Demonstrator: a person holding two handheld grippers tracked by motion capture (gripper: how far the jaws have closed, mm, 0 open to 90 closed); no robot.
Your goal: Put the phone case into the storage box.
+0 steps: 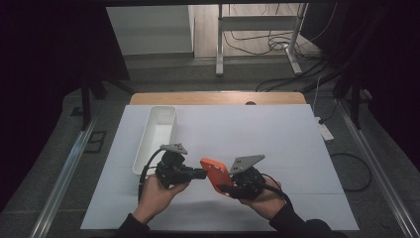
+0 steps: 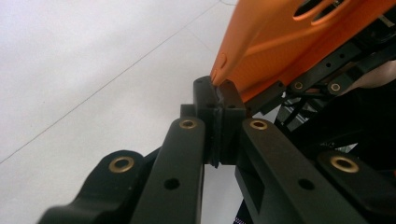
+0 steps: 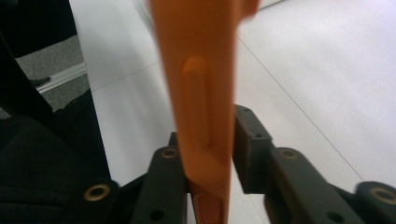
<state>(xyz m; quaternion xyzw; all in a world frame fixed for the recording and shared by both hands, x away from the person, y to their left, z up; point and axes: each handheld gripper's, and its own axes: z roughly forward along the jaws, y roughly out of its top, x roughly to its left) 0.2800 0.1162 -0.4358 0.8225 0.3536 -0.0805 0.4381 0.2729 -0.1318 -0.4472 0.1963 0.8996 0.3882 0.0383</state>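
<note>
1. Orange phone case [image 1: 216, 174], held above the white table cover [image 1: 277, 148], sits between two hand-held grippers near the six o'clock edge of the high view, clear of the surface.

2. The left gripper [image 1: 200, 173] reaches in from nine o'clock; in its own view [image 2: 219, 100] its pads are pressed together on the thin corner lip of the case [image 2: 280, 42].

3. The right gripper [image 1: 227, 189] holds the case from its four o'clock side. In its own view [image 3: 210, 154] the case [image 3: 201, 93] stands edge-on between the jaws, one pad against it; a sliver of gap shows at the other pad, so a firm pinch cannot be confirmed.

4. A moulded side-button bump [image 3: 195, 100] and cut-outs suggest a thin, light, flexible shell that will likely bend and twist when pulled from one corner.

5. Its smooth skin looks liable to slip; the safer hold appears to be the rim, pads flat across the edge, away from the cut-outs.

6. A white bin [image 1: 156, 136] lies at eleven o'clock of the left hand [image 1: 157, 196], well apart from the case.
</note>
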